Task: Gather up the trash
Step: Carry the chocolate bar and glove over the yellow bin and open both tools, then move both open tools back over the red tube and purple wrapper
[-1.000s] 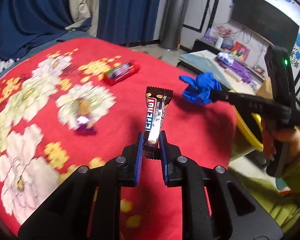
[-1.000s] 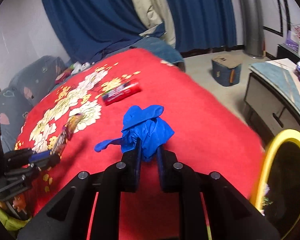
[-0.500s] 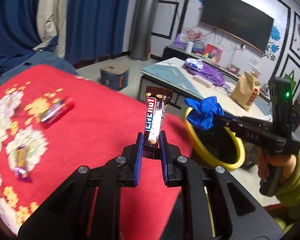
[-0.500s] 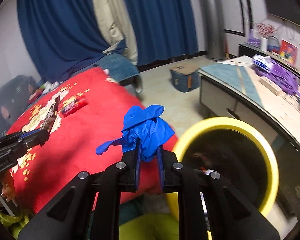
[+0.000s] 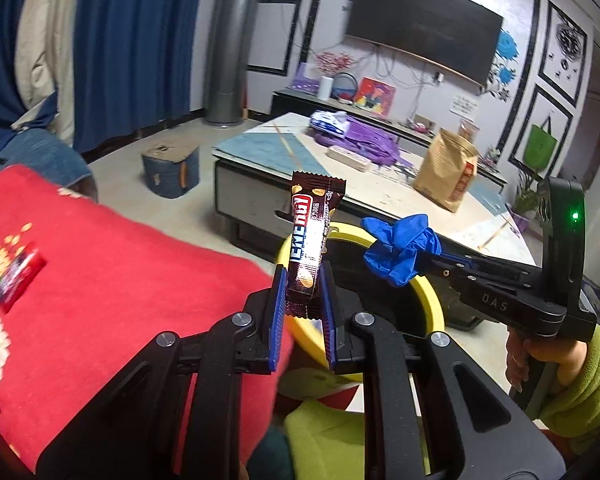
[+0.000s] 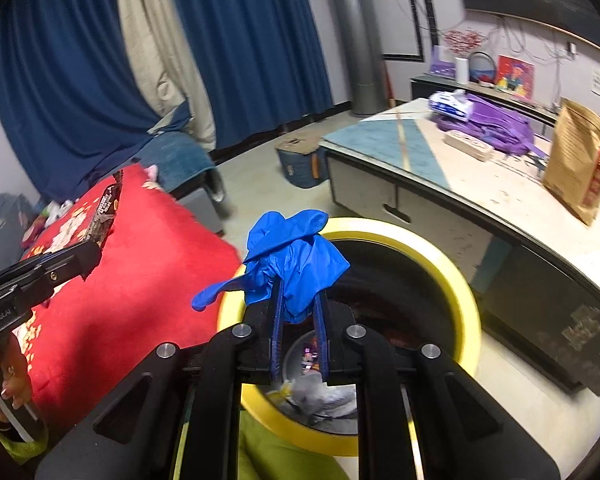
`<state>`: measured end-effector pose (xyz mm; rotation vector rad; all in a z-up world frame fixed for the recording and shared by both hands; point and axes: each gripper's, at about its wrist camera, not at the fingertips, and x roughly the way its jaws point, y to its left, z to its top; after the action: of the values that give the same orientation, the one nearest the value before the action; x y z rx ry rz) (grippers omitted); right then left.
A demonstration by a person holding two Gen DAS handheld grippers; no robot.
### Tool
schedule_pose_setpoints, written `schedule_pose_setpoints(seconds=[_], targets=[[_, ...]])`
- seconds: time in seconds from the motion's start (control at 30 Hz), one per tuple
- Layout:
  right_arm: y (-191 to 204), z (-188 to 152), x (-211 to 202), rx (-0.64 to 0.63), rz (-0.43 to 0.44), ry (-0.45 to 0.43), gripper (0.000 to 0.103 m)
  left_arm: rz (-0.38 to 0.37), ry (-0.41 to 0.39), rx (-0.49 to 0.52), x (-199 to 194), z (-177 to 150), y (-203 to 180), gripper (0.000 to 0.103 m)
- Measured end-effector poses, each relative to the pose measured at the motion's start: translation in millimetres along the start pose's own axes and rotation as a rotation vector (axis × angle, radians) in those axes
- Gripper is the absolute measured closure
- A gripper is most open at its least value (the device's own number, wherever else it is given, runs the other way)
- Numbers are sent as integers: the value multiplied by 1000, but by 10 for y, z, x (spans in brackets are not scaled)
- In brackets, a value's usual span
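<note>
Left gripper (image 5: 302, 304) clamped on the lower end of a brown candy bar wrapper (image 5: 311, 240), blue finger pads (image 5: 278, 316) pressed against both sides, wrapper standing upright with its crimped top edge uppermost; seen from the right wrist view as the same wrapper (image 6: 105, 212) held out over the red floral blanket (image 6: 140, 280). Right gripper (image 6: 299, 312) closed tight on a crumpled blue glove (image 6: 292, 256), one loose glove finger drooping to the left; in the left wrist view, glove (image 5: 400, 248) bunched at the tip of the right gripper (image 5: 432, 258), held above the yellow-rimmed trash bin (image 5: 428, 292). Bin (image 6: 452, 264) directly below and ahead of the right gripper, dark inside, with some crumpled scraps lying at the bottom; rim just beside the blanket edge (image 5: 140, 272). Red packet (image 5: 16, 280) lying flat on the blanket at far left, well apart from both grippers, blurred. Beyond the bin, a low table (image 5: 268, 152) bearing a purple bag (image 5: 364, 140) and a brown paper bag (image 5: 444, 168); dark screen (image 5: 424, 20) on the wall behind; blue curtains (image 6: 68, 60) and a small blue stool (image 5: 170, 172) on the floor
</note>
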<state>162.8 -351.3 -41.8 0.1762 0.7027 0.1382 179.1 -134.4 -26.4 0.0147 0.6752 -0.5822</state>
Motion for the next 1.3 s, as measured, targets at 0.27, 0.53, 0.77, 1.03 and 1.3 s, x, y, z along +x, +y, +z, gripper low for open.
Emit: schedule_pose_setpoints(seconds=[0.27, 0.53, 0.77, 1.03, 1.3], targets=[[-316, -122, -28, 62, -43, 23, 89, -42, 56, 44, 366, 17, -276, 92], [-521, -261, 59, 137, -47, 81, 82, -57, 129, 54, 711, -53, -403, 92], [-529, -265, 100, 150, -86, 66, 46, -25, 137, 7, 740, -34, -247, 38], [-303, -194, 62, 79, -79, 10, 35, 99, 65, -33, 404, -73, 27, 11], [150, -30, 18, -10, -16, -25, 30, 233, -13, -93, -69, -148, 413, 11]])
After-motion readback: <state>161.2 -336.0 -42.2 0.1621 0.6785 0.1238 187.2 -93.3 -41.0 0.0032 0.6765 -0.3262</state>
